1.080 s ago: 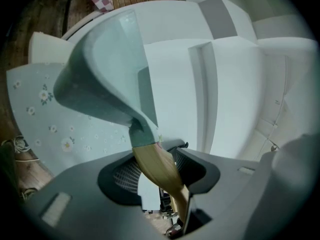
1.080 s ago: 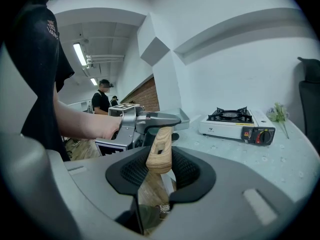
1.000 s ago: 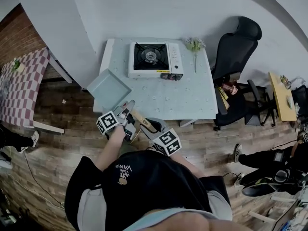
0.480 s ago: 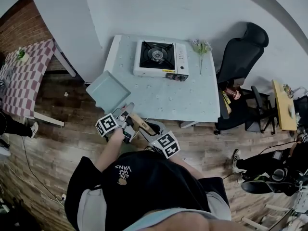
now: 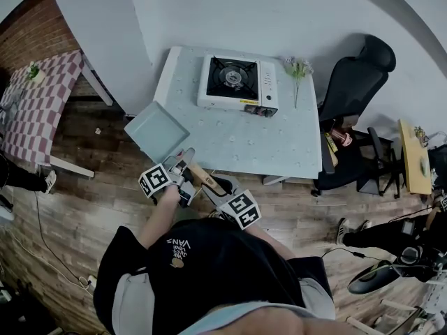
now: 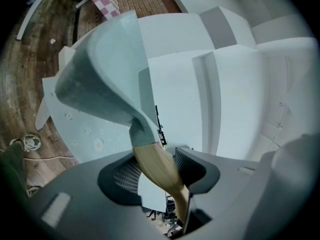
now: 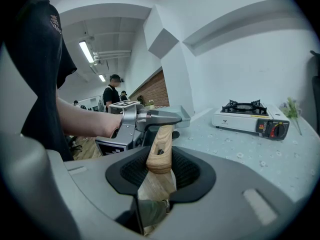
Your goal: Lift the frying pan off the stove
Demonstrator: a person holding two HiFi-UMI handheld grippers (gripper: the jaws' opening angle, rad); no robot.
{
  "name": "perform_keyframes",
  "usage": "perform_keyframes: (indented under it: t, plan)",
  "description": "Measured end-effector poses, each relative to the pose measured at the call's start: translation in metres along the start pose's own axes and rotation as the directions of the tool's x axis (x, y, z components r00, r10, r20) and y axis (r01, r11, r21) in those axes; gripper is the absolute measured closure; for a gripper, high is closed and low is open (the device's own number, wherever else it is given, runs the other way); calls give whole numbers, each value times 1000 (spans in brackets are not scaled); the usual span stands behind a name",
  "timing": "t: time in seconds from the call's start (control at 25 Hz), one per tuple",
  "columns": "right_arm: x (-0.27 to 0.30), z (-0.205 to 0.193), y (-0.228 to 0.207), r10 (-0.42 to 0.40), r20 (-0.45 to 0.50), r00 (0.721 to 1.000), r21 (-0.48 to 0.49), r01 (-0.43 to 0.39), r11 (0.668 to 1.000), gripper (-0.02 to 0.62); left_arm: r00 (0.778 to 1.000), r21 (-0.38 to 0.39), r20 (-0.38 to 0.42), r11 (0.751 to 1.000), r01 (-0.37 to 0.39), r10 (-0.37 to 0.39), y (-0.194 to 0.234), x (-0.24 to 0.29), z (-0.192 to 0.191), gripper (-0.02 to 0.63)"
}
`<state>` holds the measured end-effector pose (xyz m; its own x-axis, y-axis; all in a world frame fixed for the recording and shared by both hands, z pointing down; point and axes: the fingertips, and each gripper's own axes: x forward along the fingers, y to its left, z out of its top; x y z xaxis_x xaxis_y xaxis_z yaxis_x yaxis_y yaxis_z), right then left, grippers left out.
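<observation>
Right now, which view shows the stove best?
Head view: the stove is seen whole from above on the table, with nothing on it. The right gripper view shows the stove only side-on, from a low angle. In the left gripper view the frying pan blocks nearly all of it.

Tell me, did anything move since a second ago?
Almost nothing. The stove and table slid slightly rightward in the head view, likely just the camera shifting. Both the left tool and right tool stay clamped on the wooden handle of the frying pan, held off the stove.
</observation>
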<state>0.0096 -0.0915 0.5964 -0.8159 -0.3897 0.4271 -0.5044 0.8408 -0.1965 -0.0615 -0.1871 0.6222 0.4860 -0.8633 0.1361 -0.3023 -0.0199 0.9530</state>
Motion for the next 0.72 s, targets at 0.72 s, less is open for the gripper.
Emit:
perform_keyframes:
  t: [0.72]
  plan:
    - [-3,13,-16,-10,17,1000,0,10,1000,462,1000,22,-13,1000,9,-9,-14,18,6,419]
